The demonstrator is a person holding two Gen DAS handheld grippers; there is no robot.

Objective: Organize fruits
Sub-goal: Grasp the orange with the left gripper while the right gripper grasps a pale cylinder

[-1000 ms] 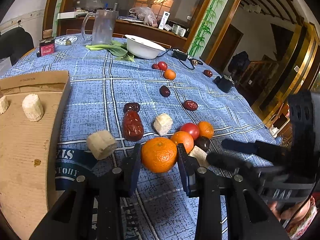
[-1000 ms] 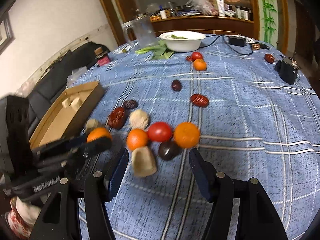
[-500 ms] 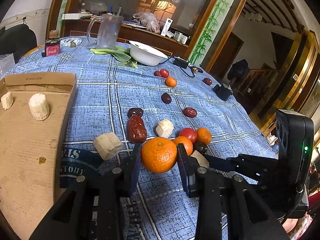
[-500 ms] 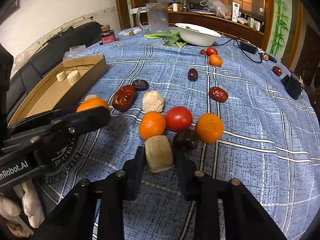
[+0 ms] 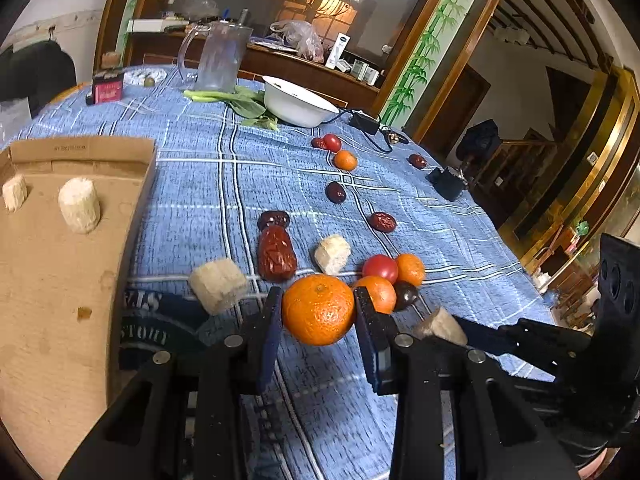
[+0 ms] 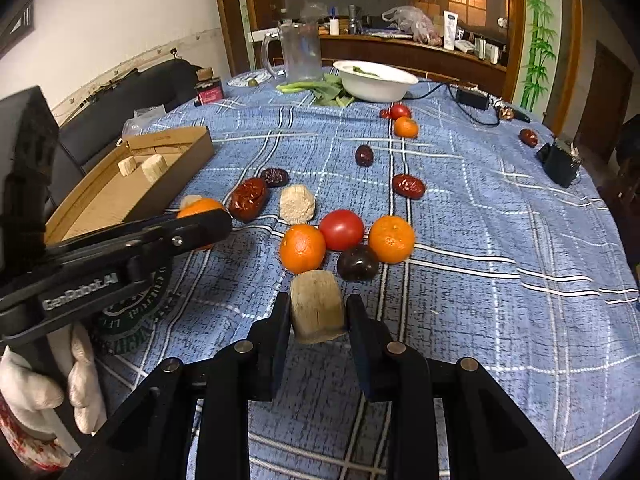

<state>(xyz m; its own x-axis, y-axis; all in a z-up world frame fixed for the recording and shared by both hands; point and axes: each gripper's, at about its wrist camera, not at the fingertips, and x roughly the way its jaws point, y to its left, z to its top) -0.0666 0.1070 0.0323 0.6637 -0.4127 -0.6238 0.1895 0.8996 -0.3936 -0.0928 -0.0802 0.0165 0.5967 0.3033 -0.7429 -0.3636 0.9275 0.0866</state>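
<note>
My left gripper [image 5: 318, 312] is shut on a large orange [image 5: 319, 309], which shows in the right wrist view [image 6: 199, 207] held just above the blue cloth. My right gripper [image 6: 317, 312] is shut on a pale sugarcane chunk [image 6: 317, 306], seen in the left wrist view [image 5: 440, 325] as well. Ahead of it lie two oranges [image 6: 302, 248], a tomato [image 6: 341, 229] and a dark fruit [image 6: 357, 263]. Red dates [image 6: 249, 199] and more pale chunks [image 6: 297, 204] lie nearby. A cardboard box [image 5: 48, 264] on the left holds two chunks [image 5: 79, 204].
A white bowl [image 5: 298, 101], greens [image 5: 236, 100] and a glass jug [image 5: 220, 60] stand at the table's far side. A tomato and orange pair [image 5: 340, 152], loose dates, a black charger [image 6: 472, 97] and a black device [image 6: 560, 162] lie to the right.
My right gripper has closed on the pale chunk and lifted it slightly. My left gripper has kept hold of the orange and raised it a little.
</note>
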